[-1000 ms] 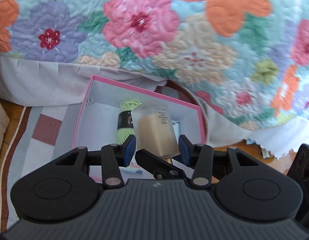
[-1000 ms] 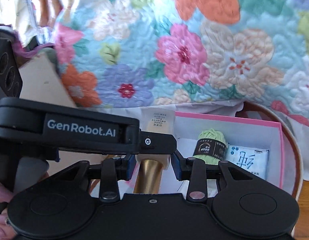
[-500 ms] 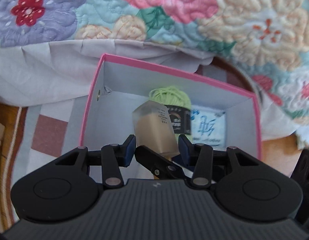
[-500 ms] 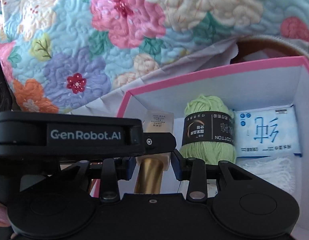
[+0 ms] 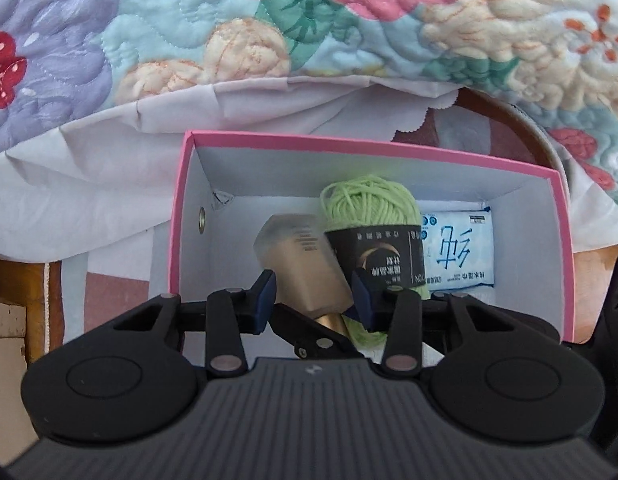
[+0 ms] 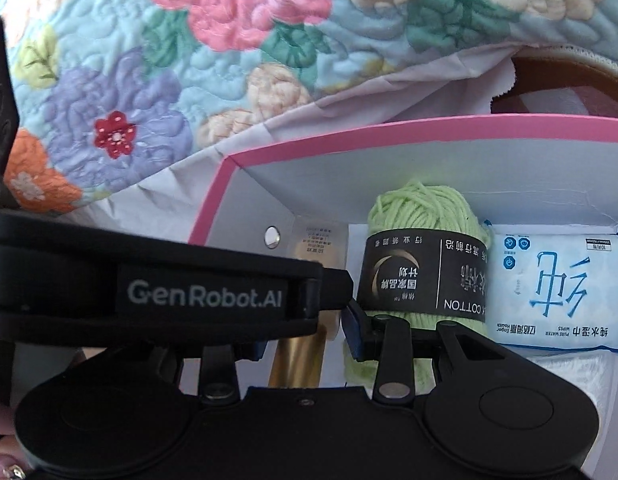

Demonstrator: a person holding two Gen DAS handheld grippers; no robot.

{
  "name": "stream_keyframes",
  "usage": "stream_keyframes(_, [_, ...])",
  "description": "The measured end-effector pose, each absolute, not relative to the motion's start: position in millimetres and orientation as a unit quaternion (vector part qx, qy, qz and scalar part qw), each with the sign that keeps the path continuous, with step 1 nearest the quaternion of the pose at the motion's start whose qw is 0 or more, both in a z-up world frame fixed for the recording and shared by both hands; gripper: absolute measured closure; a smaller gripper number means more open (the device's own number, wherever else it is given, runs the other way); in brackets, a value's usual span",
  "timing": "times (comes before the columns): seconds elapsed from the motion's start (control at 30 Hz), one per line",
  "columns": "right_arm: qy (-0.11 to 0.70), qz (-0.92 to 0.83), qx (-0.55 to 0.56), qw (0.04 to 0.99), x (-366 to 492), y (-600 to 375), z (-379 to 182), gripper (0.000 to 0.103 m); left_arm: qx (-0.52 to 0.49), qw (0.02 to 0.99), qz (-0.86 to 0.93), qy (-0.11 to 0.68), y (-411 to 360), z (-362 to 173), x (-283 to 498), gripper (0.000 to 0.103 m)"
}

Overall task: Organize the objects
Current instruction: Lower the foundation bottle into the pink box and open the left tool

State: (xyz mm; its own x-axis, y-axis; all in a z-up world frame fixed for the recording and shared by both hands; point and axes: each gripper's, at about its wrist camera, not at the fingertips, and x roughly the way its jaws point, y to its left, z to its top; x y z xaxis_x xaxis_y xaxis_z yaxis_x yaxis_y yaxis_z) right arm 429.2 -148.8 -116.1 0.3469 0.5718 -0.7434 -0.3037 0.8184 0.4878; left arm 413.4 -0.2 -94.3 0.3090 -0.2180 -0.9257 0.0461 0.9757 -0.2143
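A frosted bottle of beige liquid with a gold cap sits low inside the pink-rimmed white box, tilted against a green yarn ball with a black label. My left gripper has its blue pads on both sides of the bottle body. My right gripper has its pads around the gold cap, and the left gripper crosses in front of it. The bottle's label end shows by the box's left wall. The yarn lies beside it.
A blue-and-white wet wipes pack lies at the box's right end, also seen in the right wrist view. A flowered quilt hangs over a white sheet behind the box. A striped mat lies left.
Both grippers have moved forward and down with the bottle. It now sits lower in the box beside the yarn, and the box fills more of both views.
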Motion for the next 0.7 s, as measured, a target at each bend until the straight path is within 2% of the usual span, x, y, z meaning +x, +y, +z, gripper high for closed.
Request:
stream_keyframes(0.37, [0.533, 0.254, 0.105, 0.8, 438, -128, -125, 0.06, -0.089, 0.808, -0.059, 0.579, 6, -99, 416, 0.065])
stream_keyframes(0.43, [0.527, 0.259, 0.104, 0.803, 435, -127, -124, 0.058, -0.093, 0.813, -0.057, 0.572, 7, -97, 415, 0.065])
stream_keyframes(0.53, [0.527, 0.269, 0.116, 0.798, 430, -131, -120, 0.048, -0.093, 0.82, -0.053, 0.563, 9, -95, 410, 0.065])
stream_keyframes(0.7, [0.524, 0.288, 0.118, 0.792, 415, -148, -107, 0.049, -0.095, 0.817, -0.076, 0.563, 8, -87, 397, 0.062])
